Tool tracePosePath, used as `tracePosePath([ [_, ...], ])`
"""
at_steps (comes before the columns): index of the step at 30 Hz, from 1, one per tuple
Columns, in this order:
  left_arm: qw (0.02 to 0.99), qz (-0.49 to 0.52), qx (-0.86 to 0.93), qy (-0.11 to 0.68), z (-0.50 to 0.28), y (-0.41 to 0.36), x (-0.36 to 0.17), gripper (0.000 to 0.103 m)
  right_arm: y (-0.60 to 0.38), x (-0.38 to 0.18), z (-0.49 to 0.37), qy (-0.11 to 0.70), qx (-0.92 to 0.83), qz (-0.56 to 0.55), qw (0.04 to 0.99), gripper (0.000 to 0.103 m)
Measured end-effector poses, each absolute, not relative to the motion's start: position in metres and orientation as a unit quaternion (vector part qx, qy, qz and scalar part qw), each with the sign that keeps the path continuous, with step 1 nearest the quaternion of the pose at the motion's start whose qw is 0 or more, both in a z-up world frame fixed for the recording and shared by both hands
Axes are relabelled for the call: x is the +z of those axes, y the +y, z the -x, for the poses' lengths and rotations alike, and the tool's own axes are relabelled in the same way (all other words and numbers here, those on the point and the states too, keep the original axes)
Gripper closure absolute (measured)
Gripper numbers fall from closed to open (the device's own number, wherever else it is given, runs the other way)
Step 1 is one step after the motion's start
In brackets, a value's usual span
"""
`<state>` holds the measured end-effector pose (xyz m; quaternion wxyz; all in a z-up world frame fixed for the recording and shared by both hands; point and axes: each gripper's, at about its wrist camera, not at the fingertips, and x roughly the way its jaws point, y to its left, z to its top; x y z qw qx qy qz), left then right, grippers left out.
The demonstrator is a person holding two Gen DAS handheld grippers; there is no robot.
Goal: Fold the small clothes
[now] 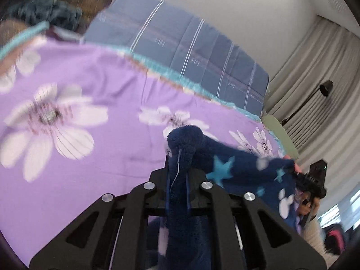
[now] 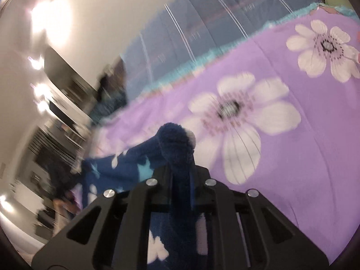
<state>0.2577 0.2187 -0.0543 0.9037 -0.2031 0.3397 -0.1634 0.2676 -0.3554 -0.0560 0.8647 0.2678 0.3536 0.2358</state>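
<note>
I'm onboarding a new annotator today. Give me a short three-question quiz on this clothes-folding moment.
1. True or false: the left gripper is shut on the navy fleece garment.
2. Which colour is the flowered bedspread? A green, B purple, C red.
3. What pattern does the garment show?

Key:
1. True; the right gripper clamps it as well, so the garment hangs between the two.
2. B.
3. Light blue stars and white shapes on navy.

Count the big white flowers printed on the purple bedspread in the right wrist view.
2: one flower at centre, just beyond the fluffy navy star-patterned garment; another at upper right. More may lie hidden.
</note>
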Motion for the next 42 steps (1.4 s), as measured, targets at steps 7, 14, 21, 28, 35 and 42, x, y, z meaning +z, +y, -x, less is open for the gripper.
tracePosePath([
  [7, 0.885, 0.112, -0.061, 0.447, -0.276, 0.200, -0.103, 0.070, -0.331, -0.104, -0.280, 0.441, 0.100, -0.182, 0.873, 0.071],
  [14, 0.900, 0.114, -0.102, 0.408, -0.195, 0.204, -0.075, 0.048, -0.371, -0.063, -0.194, 0.399, 0.095, -0.181, 0.894, 0.061],
  [21, 0.907, 0.122, -0.098, 0.390, -0.118, 0.194, -0.067, 0.048, -0.377, -0.078, -0.096, 0.412, 0.096, -0.163, 0.891, 0.056],
  [28, 0.911, 0.020, -0.165, 0.378, -0.087, 0.084, -0.022, 0.056, -0.386, -0.091, -0.083, 0.444, 0.058, -0.189, 0.874, 0.086],
  [35, 0.880, -0.113, -0.260, 0.382, -0.065, -0.096, -0.033, 0.072, -0.393, -0.086, -0.088, 0.444, 0.073, -0.177, 0.875, 0.089],
  [42, 0.862, -0.221, -0.275, 0.364, -0.044, -0.228, -0.068, 0.039, -0.427, -0.080, -0.116, 0.453, 0.100, -0.226, 0.856, 0.088],
])
